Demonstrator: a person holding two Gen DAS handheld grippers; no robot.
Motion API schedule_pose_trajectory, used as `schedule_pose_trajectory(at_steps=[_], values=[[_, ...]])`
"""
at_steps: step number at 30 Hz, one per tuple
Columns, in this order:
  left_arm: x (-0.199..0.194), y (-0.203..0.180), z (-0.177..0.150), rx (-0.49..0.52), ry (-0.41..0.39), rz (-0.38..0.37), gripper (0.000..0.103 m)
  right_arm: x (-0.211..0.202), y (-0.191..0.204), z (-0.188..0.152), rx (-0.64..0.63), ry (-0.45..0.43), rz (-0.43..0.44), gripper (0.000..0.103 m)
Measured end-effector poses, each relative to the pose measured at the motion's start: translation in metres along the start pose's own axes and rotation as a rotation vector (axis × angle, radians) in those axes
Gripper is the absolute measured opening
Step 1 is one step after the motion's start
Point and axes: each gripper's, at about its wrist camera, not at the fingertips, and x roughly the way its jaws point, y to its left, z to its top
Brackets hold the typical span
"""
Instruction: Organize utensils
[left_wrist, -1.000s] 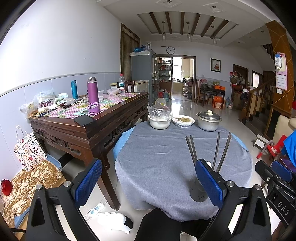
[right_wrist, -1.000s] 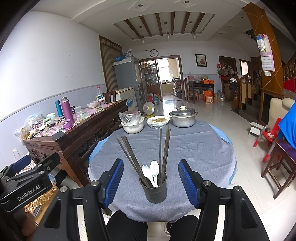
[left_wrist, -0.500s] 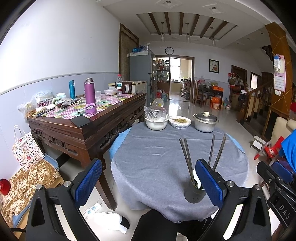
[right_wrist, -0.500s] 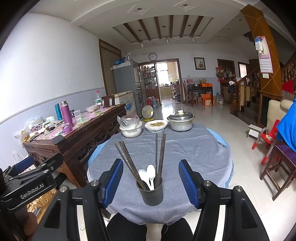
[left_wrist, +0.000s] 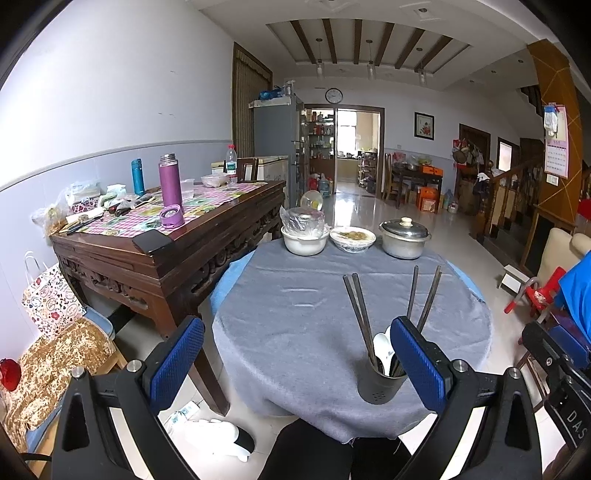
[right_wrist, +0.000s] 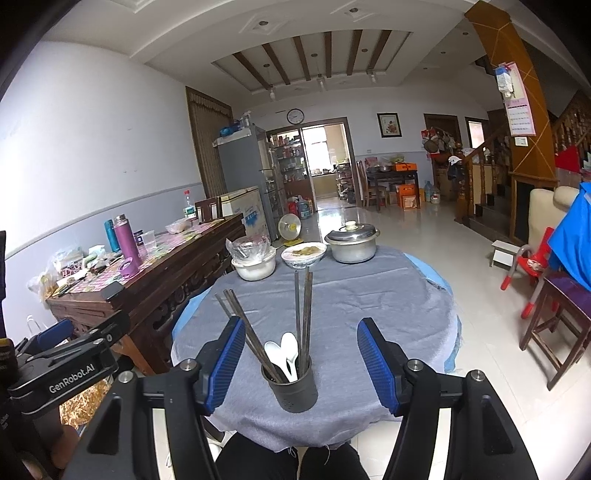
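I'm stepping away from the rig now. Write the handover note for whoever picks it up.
Left gripper: open, empty, aimed left of the holder.
Right gripper: open, empty, its fingers on either side of the utensil holder, not touching it.
The holder stands near the front edge of the round table, holding dark chopsticks and two white spoons.
Done: no loose utensils in view; all visible ones are in the holder.
Left: nothing obvious; confirm whether the holder needs moving.
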Motion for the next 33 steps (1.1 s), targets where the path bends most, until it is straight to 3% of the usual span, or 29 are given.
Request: schedule_pose_trajectory(at_steps=[14, 33], values=[[0.004, 0.001, 0.002, -0.001, 0.003, -0.018, 0.101, 0.008, 0.006, -0.001, -0.022, 0.012, -0.007, 0.068], [0.027, 0.016, 0.003, -0.048, 0.043, 0.061, 0.101, 0.052, 0.014, 0.002, -0.047, 0.077, 0.059, 0.068]])
